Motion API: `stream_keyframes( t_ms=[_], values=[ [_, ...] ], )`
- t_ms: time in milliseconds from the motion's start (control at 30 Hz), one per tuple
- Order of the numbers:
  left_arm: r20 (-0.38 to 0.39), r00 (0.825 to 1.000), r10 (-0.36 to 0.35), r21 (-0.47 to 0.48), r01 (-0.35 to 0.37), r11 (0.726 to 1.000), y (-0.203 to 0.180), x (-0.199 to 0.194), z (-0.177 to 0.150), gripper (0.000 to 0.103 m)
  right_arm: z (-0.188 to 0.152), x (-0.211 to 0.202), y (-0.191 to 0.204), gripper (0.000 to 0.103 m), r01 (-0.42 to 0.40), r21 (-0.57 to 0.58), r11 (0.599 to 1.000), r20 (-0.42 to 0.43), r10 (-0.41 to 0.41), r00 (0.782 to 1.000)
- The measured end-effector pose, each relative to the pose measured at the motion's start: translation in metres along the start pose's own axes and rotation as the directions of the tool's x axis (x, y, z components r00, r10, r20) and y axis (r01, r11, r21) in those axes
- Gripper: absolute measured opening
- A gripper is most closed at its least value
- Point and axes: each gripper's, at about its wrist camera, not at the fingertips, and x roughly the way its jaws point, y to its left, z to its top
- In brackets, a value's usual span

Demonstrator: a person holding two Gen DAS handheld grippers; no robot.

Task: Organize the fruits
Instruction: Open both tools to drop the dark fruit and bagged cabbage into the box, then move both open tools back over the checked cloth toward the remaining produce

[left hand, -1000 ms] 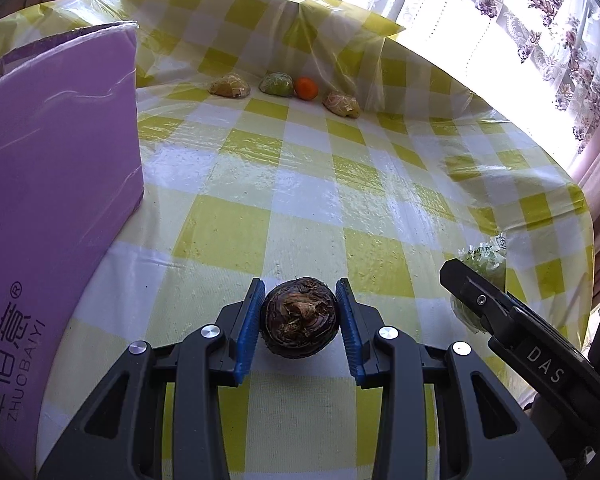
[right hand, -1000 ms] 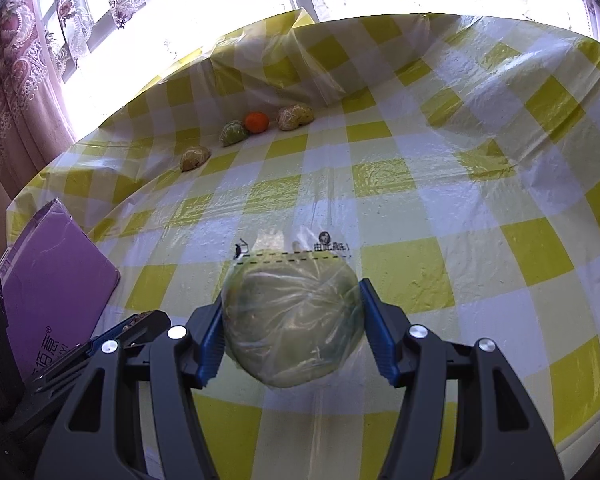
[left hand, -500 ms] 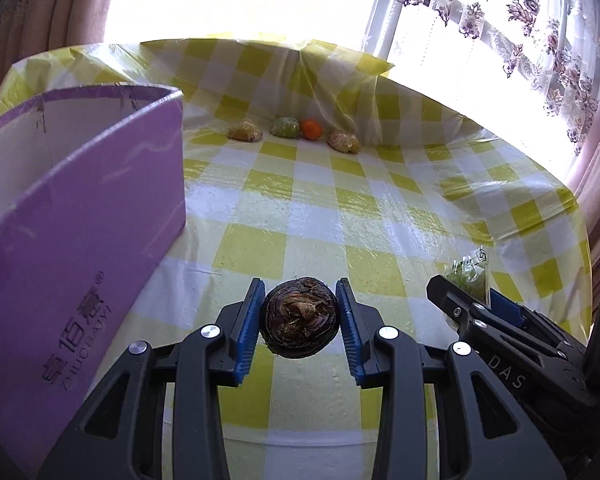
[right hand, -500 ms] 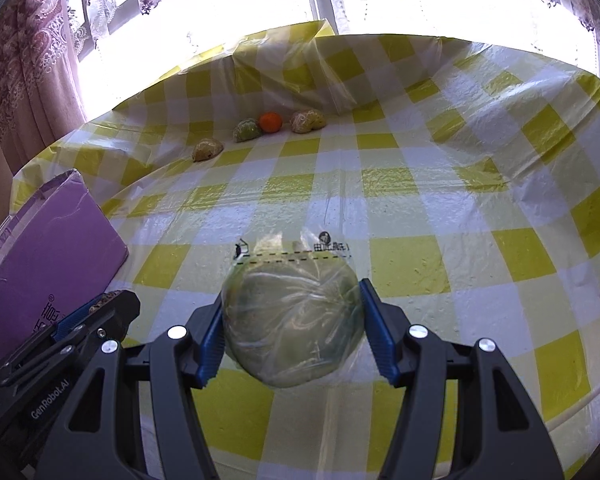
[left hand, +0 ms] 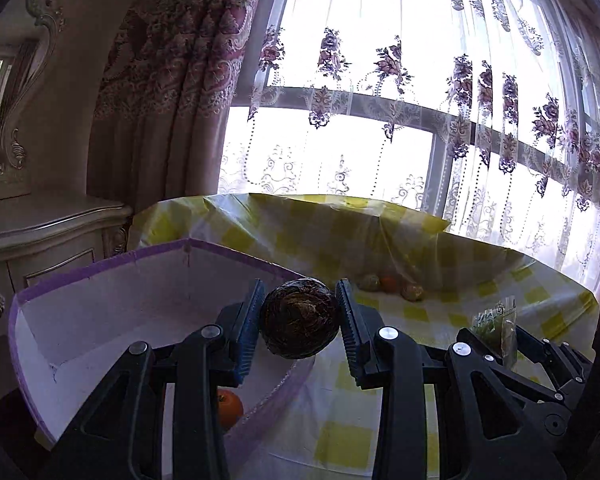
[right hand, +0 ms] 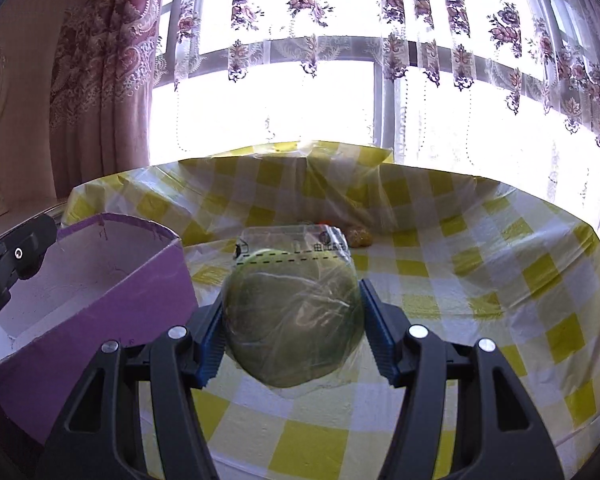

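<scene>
— What's hard to make out here?

— Quite a bit; the left gripper (left hand: 300, 320) blocks much of the purple box (left hand: 100, 312), so only part of its white interior shows, and an orange fruit (left hand: 229, 407) inside it peeks out half-hidden behind the left finger. At the far edge of the checked tablecloth (right hand: 480, 272) sit small fruits (left hand: 390, 286) in shadow — their kinds cannot be told against the bright window.

— And the grippers?

— The left one is clamped on a dark brown round fruit (left hand: 300, 322), held in the air above the box's near rim; the right gripper (right hand: 292, 328) squeezes a green fruit wrapped in clear plastic (right hand: 292, 316), raised above the tablecloth just right of the box. From the left wrist view the right gripper (left hand: 500, 344) appears side-on, with only a sliver of its bagged load visible.

— Any writing?

— The plastic bag carries a dashed black line, a small icon and a few printed characters near its top; they are too small and warped to read. The box's outer wall (right hand: 112, 320) shows only a faint mark near its lower edge, unreadable.

— Anything cut off?

— The pale carved cabinet (left hand: 40, 232) is cropped at the left edge.
</scene>
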Motion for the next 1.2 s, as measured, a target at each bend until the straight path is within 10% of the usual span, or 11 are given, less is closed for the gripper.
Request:
stream_keyframes(
  t_ms=[433,633,767,867,967,1200],
  values=[
    [-0.050,0.976,0.211,-0.131,-0.216,0.968,0.096,-0.005,-0.001,0.035,0.027,-0.001,0.124,0.061,-0.258,-0.192,0.947,0.037,0.270,0.962],
    [-0.242,0.934,0.262,-0.125,-0.298,0.946,0.127,0.021,-0.003,0.033,0.033,0.049,0.187,0.061,-0.370,-0.310,0.876,-0.229,0.309,0.923],
    [-0.405,0.873,0.273,-0.062,-0.324,0.944,0.146,0.045,-0.001,0.035,0.022,0.083,0.219,0.061,-0.403,-0.392,0.827,-0.413,0.233,0.880],
    [-0.490,0.840,0.232,-0.062,-0.299,0.952,0.156,0.055,-0.002,0.061,0.008,0.092,0.234,0.062,-0.419,-0.439,0.795,-0.476,0.189,0.859],
    [-0.503,0.837,0.218,-0.071,-0.291,0.954,0.160,0.051,-0.002,0.086,0.006,0.089,0.238,0.087,-0.404,-0.455,0.794,-0.453,0.184,0.872],
    [-0.490,0.826,0.279,-0.018,-0.330,0.944,0.149,0.044,0.003,0.088,0.017,0.072,0.220,0.092,-0.402,-0.416,0.816,-0.377,0.247,0.893]
  ],
)
